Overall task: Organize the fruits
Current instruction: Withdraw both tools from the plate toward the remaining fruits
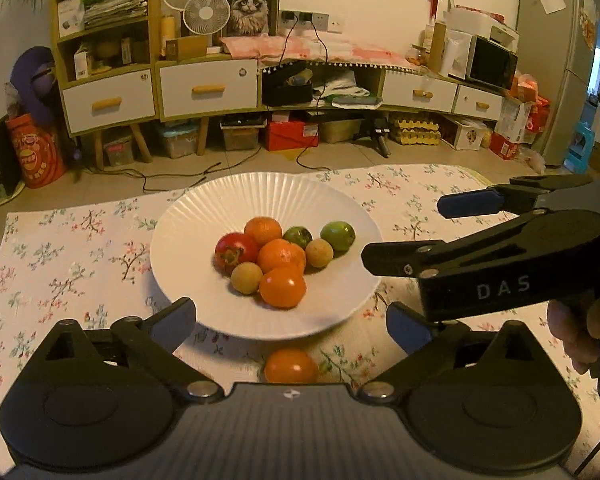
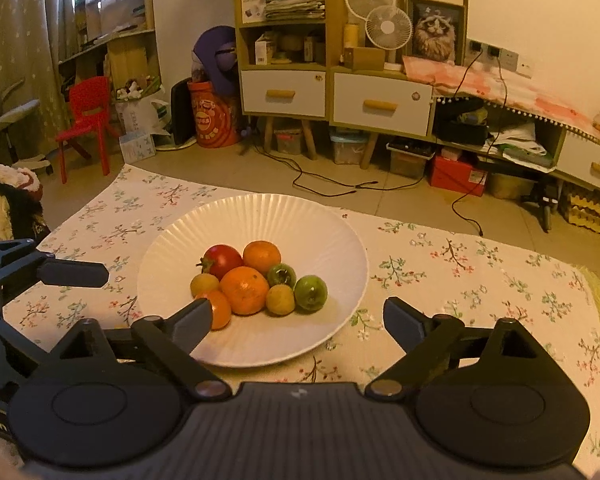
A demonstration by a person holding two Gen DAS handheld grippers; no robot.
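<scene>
A white ribbed plate (image 1: 188, 216) (image 2: 308, 216) sits on the floral tablecloth and holds several fruits: a red tomato (image 1: 235, 252) (image 2: 222, 260), oranges (image 1: 282, 256) (image 2: 245, 290), two green fruits (image 1: 338, 235) (image 2: 310, 292) and small tan ones (image 1: 247, 278). One orange fruit (image 1: 291, 366) lies on the cloth in front of the plate, between my left gripper's open jaws. My left gripper (image 1: 292, 326) is open and empty. My right gripper (image 2: 298, 322) is open and empty at the plate's near rim; it also shows in the left wrist view (image 1: 404, 230) right of the plate.
The floral tablecloth (image 1: 60, 272) (image 2: 480, 280) covers the table. Beyond its far edge are floor cables, cabinets with drawers (image 1: 208, 88), storage boxes, a fridge (image 1: 560, 60) and a red chair (image 2: 86, 120).
</scene>
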